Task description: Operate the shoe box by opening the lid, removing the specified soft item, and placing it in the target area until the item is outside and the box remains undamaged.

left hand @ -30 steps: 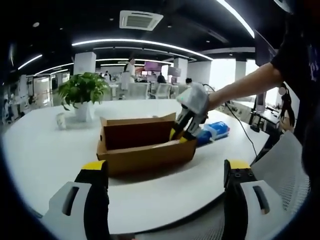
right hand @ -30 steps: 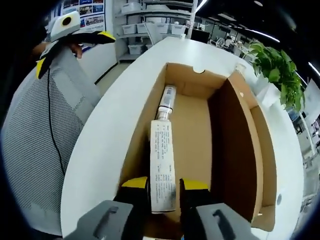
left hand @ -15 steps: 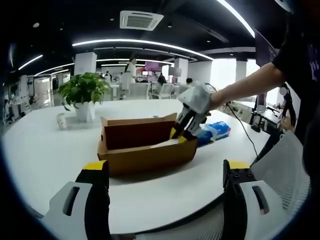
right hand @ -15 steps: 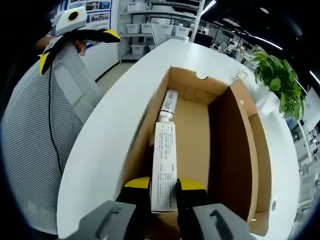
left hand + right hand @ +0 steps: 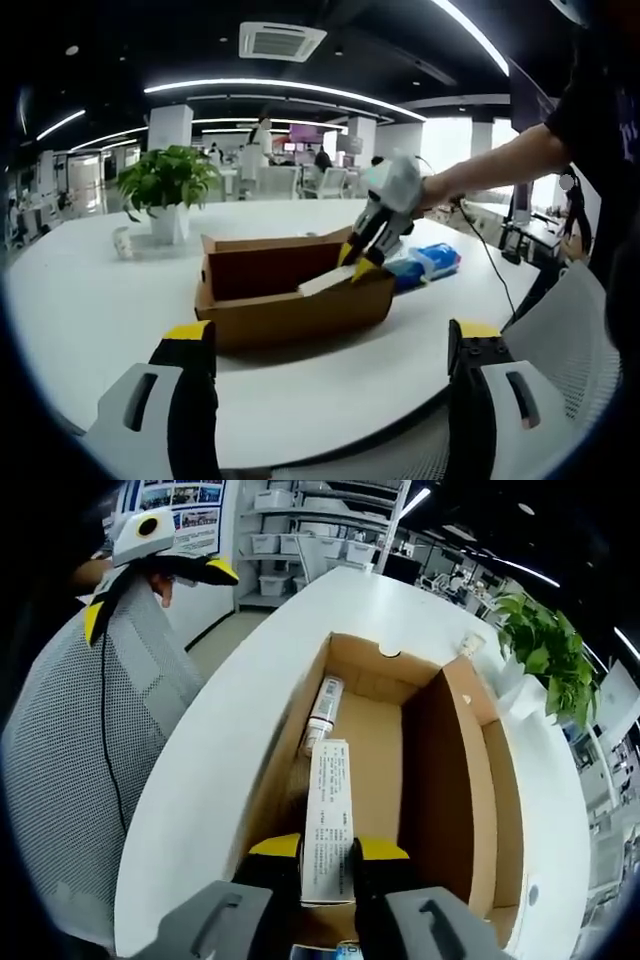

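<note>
We are in a big office: long ceiling lights (image 5: pixel 290 88), desks with chairs (image 5: pixel 322 181), a potted plant (image 5: pixel 166 190), and shelves of bins (image 5: pixel 300 535).

Right gripper (image 5: pixel 358 262) lifts a white carton (image 5: pixel 328 281) from the open shoe box (image 5: pixel 290 290).
The left gripper (image 5: pixel 335 350), jaws wide apart, hangs at the white table's (image 5: pixel 90 310) near edge.
</note>
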